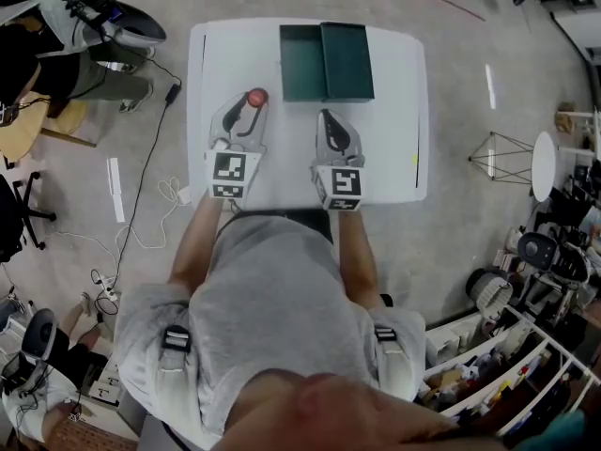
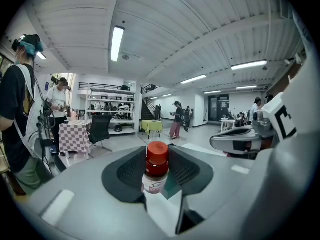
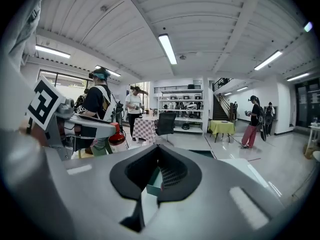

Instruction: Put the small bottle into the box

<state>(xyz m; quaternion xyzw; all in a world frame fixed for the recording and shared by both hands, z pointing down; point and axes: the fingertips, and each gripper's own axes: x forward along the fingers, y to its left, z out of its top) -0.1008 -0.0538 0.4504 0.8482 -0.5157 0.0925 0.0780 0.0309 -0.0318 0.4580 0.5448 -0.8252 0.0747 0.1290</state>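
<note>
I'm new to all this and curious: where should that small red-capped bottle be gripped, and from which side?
The small red-capped bottle stands upright and narrow, so grip its body just below the cap, jaws closing from both sides, as the left gripper does.

I see a grey short-sleeved T-shirt [image 1: 272,289] crossed by pale shoulder straps [image 1: 172,365] with black buckles [image 1: 176,339]. The left gripper [image 1: 251,106] and right gripper [image 1: 325,116] are grey, with black ribbed pads [image 2: 131,171] and black-and-white marker cubes [image 1: 230,170].
</note>
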